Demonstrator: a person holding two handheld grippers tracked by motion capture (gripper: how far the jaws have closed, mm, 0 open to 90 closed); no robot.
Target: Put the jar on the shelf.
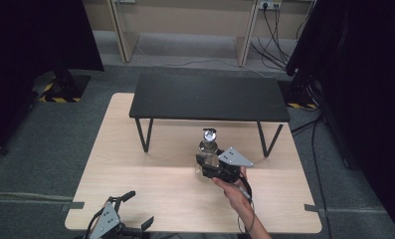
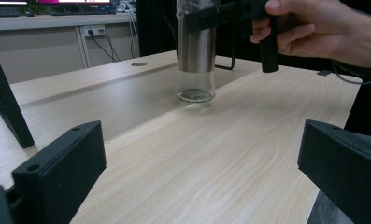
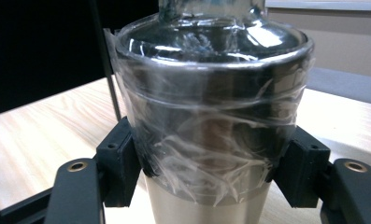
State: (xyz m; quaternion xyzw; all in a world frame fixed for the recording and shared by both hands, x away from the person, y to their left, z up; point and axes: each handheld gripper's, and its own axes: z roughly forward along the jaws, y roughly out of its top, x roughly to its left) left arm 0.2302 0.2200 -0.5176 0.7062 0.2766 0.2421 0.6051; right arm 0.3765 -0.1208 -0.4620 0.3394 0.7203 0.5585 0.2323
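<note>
A bottle [image 1: 209, 144] with a steel sleeve, a clear glass base and a spout top stands upright on the light wooden table [image 1: 150, 184], right of centre. Crinkled clear film wraps its upper part [image 3: 211, 116]. My right gripper [image 1: 207, 162] is shut on the bottle, its pads pressing both sides of the wrapped sleeve [image 3: 209, 168]. In the left gripper view the bottle [image 2: 196, 60] rests on the tabletop with a hand [image 2: 314, 32] holding that gripper beside it. My left gripper [image 1: 139, 209] is open near the table's front left edge, nothing between its jaws [image 2: 202, 158].
A low black bench [image 1: 210, 97] on thin metal legs stands across the far half of the table, just behind the bottle. A round cable hole [image 2: 139, 64] sits in the tabletop. Dark curtains and stands flank the table; cables lie on the floor behind.
</note>
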